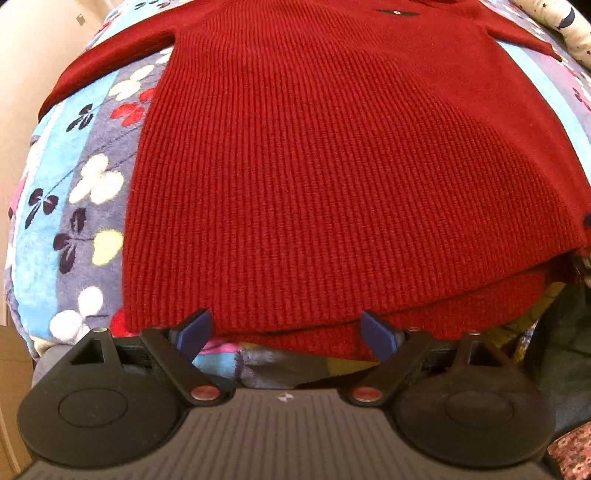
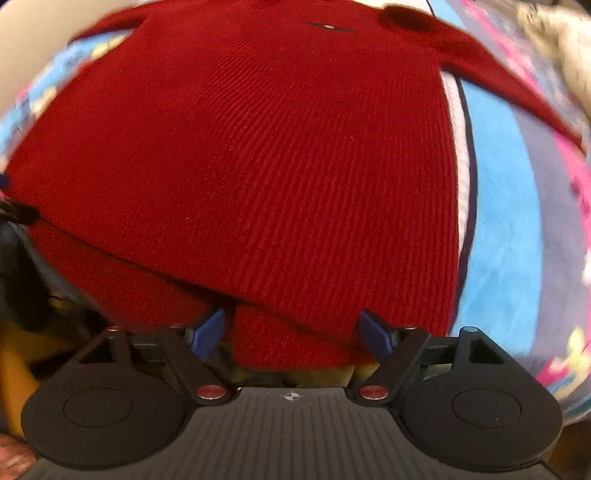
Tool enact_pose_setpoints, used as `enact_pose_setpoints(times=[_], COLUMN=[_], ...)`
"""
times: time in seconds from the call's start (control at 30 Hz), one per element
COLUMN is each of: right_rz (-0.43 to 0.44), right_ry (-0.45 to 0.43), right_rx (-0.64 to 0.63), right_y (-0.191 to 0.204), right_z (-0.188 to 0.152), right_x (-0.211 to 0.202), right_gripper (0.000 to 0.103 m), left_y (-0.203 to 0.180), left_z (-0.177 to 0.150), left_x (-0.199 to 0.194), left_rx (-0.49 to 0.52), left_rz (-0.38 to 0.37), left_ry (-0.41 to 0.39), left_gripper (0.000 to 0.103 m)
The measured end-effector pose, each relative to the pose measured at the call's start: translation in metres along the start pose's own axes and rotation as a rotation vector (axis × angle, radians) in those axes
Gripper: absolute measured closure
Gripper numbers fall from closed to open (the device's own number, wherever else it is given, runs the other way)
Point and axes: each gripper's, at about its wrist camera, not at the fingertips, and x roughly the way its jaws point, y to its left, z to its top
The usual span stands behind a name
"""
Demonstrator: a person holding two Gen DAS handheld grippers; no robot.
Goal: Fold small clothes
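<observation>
Two pairs of tongs hang over the near hem of a red knitted sweater (image 1: 332, 166) spread flat on a flowered blanket (image 1: 74, 192). The left tongs (image 1: 286, 332) stand wide open, their blue pads (image 1: 194, 332) apart with nothing gripped; the hem's lower layer lies just ahead of and between them. The right tongs (image 2: 291, 332) are likewise spread, pads clear of the cloth, with a fold of the hem lying between them, unpinched. The sweater stretches away ahead of both tools, one sleeve (image 1: 110, 62) running out to the far left, the other sleeve (image 2: 498, 81) to the far right. A small dark label (image 1: 397, 13) shows near the far end, on the chest.
</observation>
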Motion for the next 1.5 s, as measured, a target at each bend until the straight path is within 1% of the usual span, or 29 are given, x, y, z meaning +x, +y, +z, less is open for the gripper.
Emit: enact_pose_setpoints(times=[0.07,0.1,0.13,0.2,0.27,0.33,0.4,0.47,0.53,0.57,0.63,0.67,0.73,0.77,0.83,0.87,0.9,0.97,1.03,1.1,1.13,1.17,1.2,1.23,1.27,1.3,1.33,1.43,1.5], right_rz=[-0.088,-0.104,-0.098,-0.051,-0.038,-0.033,-0.043,-0.054,-0.071,-0.074,-0.082,-0.086,-0.097,-0.106,-0.122,-0.128,-0.132,-0.144,-0.185,-0.224,-0.221,-0.187,-0.117,-0.066,-0.034,0.011,0.054,0.087,0.082], right_ry=[-0.054,-0.091,-0.122,-0.184,-0.243,-0.268,-0.267,-0.261,-0.270,-0.279,-0.299,-0.304,-0.296,-0.288,-0.270,-0.258,-0.242,-0.205,-0.170,-0.108,-0.072,-0.036,-0.019,-0.018,-0.025,-0.034,-0.038,-0.068,-0.118], right_rx=[-0.037,-0.015,0.032,0.168,0.266,0.317,0.338,0.334,0.328,0.328,0.337,0.339,0.338,0.336,0.332,0.332,0.335,0.344,0.361,0.410,0.456,0.524,0.601,0.663,0.689,0.671,0.657,0.630,0.614], right_y=[0.005,0.002,-0.004,-0.021,-0.037,-0.050,-0.059,-0.061,-0.058,-0.058,-0.059,-0.061,-0.064,-0.065,-0.063,-0.063,-0.063,-0.066,-0.074,-0.089,-0.098,-0.109,-0.118,-0.123,-0.125,-0.124,-0.121,-0.115,-0.119], right_z=[0.012,0.019,0.027,0.043,0.057,0.069,0.078,0.083,0.084,0.085,0.086,0.081,0.081,0.080,0.076,0.070,0.063,0.044,0.023,0.001,-0.007,-0.016,-0.023,-0.028,-0.029,-0.027,-0.023,-0.011,-0.008], right_x=[0.003,0.000,-0.005,-0.019,-0.030,-0.036,-0.037,-0.034,-0.034,-0.035,-0.037,-0.034,-0.031,-0.027,-0.020,-0.017,-0.013,-0.007,-0.002,0.005,0.008,0.012,0.015,0.014,0.012,0.009,0.007,-0.010,-0.036], right_gripper=[0.024,0.024,0.024,0.024,0.025,0.025,0.025,0.025,0.025,0.025,0.025,0.025,0.025,0.025,0.025,0.025,0.025,0.025,0.025,0.025,0.027,0.033,0.039,0.052,0.079,0.097,0.095,0.096,0.096], left_y=[0.000,0.001,0.000,0.000,-0.005,-0.011,-0.014,-0.013,-0.007,0.001,0.029,0.049,0.080,0.094,0.116,0.126,0.134,0.135,0.129,0.118,0.114,0.115,0.114,0.112,0.109,0.105,0.101,0.099,0.113], left_z=[0.001,0.002,0.002,0.004,0.008,0.011,0.014,0.014,0.012,0.012,0.012,0.013,0.014,0.014,0.014,0.012,0.011,0.006,0.003,0.002,0.003,0.002,0.004,0.004,0.005,0.008,0.010,0.012,0.008], left_x=[-0.001,-0.003,-0.006,-0.011,-0.015,-0.014,-0.004,0.008,0.018,0.021,0.020,0.017,0.012,0.012,0.017,0.022,0.026,0.028,0.027,0.025,0.023,0.025,0.024,0.022,0.019,0.016,0.010,-0.014,-0.038], left_rx=[-0.005,-0.012,-0.019,-0.031,-0.019,0.008,0.018,0.016,0.009,-0.022,-0.148,-0.232,-0.340,-0.372,-0.404,-0.414,-0.421,-0.436,-0.418,-0.401,-0.404,-0.412,-0.423,-0.437,-0.443,-0.442,-0.439,-0.412,-0.421], left_rz=[-0.005,-0.011,-0.022,-0.063,-0.109,-0.116,-0.104,-0.031,0.078,0.128,0.176,0.189,0.237,0.266,0.308,0.302,0.271,0.247,0.239,0.200,0.191,0.177,0.133,0.068,-0.010,-0.050,-0.020,0.077,0.087], left_ry=[-0.003,-0.010,-0.021,-0.043,-0.061,-0.076,-0.060,-0.052,-0.057,-0.057,-0.063,-0.070,-0.085,-0.090,-0.066,-0.049,-0.036,-0.034,-0.044,-0.041,-0.047,-0.052,-0.052,-0.045,-0.042,-0.036,-0.048,-0.107,-0.142], left_gripper=[0.012,0.012,0.012,0.012,0.012,0.011,0.011,0.011,0.011,0.011,0.011,0.011,0.011,0.011,0.011,0.010,0.010,0.009,0.009,0.009,0.009,0.009,0.012,0.036,0.086,0.099,0.099,0.099,0.099])
